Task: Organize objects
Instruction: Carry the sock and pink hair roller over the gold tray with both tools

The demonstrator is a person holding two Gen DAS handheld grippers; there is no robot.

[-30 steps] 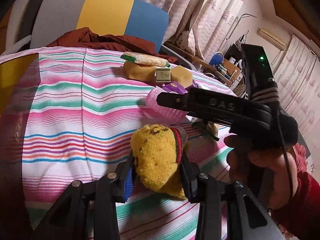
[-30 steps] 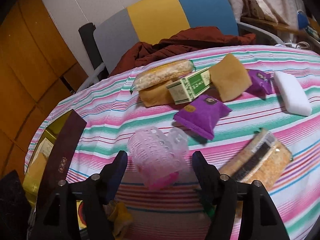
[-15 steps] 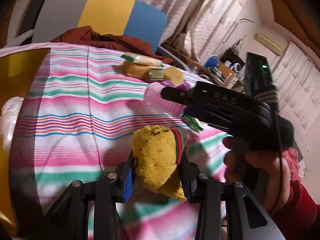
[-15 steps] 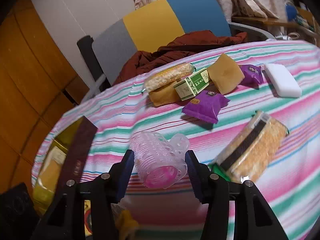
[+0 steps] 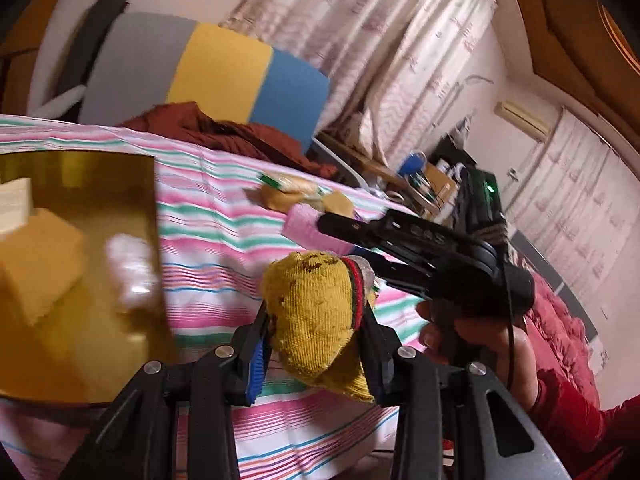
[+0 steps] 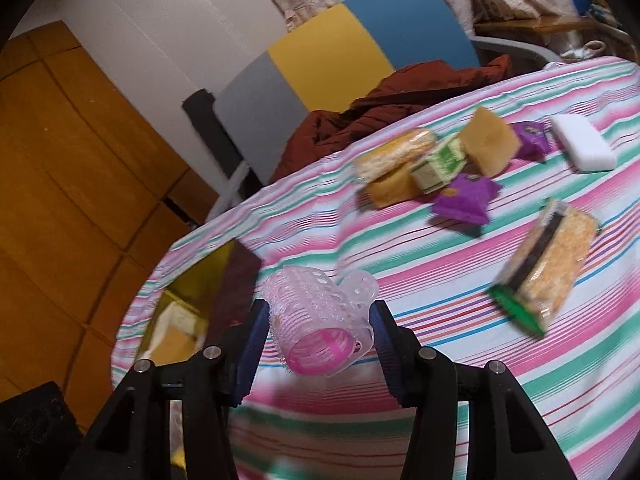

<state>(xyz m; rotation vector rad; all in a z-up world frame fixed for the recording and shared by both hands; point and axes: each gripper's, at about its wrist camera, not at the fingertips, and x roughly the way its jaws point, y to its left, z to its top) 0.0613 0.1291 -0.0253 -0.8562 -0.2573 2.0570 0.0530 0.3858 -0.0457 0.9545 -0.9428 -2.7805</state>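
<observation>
My left gripper point(image 5: 316, 324) is shut on a yellow knitted sock point(image 5: 312, 312) with a red and green cuff, held above the striped tablecloth point(image 5: 208, 216). My right gripper point(image 6: 320, 332) is shut on a pink plastic hair roller point(image 6: 320, 320), lifted above the cloth; the right gripper also shows at right in the left wrist view point(image 5: 400, 236). A gold box point(image 5: 80, 280) lies open at left, holding a yellow sponge point(image 5: 36, 256) and a white wrapped item point(image 5: 130, 270). The box also shows in the right wrist view point(image 6: 188, 308).
Snack packs lie on the cloth: a rice cracker pack point(image 6: 548, 268), purple pouches point(image 6: 466, 198), a green box point(image 6: 438, 164), tan sponges point(image 6: 488, 144), a white block point(image 6: 584, 148). A grey, yellow and blue chair point(image 6: 332, 60) with a brown garment point(image 6: 392, 108) stands behind.
Both grippers have moved left toward the gold box while holding their objects. The box now fills the left of the left wrist view.
</observation>
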